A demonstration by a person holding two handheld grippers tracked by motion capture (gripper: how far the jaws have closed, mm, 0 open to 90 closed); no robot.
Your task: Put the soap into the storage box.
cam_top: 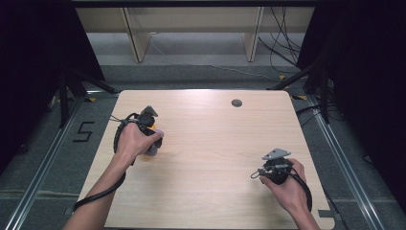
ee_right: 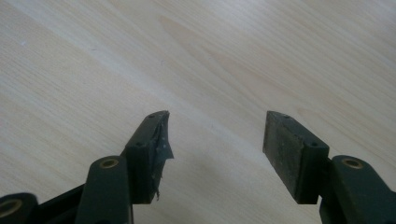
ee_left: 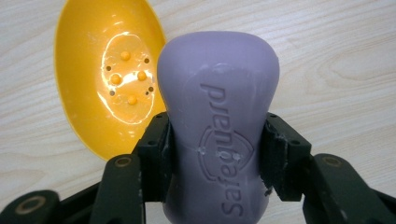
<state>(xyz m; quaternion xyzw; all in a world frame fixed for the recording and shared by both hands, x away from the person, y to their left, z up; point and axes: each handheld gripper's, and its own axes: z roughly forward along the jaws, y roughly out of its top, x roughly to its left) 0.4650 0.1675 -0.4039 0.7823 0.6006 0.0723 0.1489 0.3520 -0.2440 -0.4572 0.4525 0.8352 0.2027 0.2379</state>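
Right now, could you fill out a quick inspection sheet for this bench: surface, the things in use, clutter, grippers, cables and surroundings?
Surface: pale wooden table with a round grommet hole near its far edge.
Job's things: purple Safeguard soap bar; yellow soap dish lying beside it with nothing in it, with raised studs and drain holes.
Clutter: nothing seen.
Grippers: left gripper shut on the soap bar, fingers on both its sides; right gripper open above bare wood, holding nothing.
Cables: black cable trailing along the left forearm; loose wires on the floor behind the table.
Surroundings: grey carpet, wooden shelf frame behind, dark curtains at both sides.
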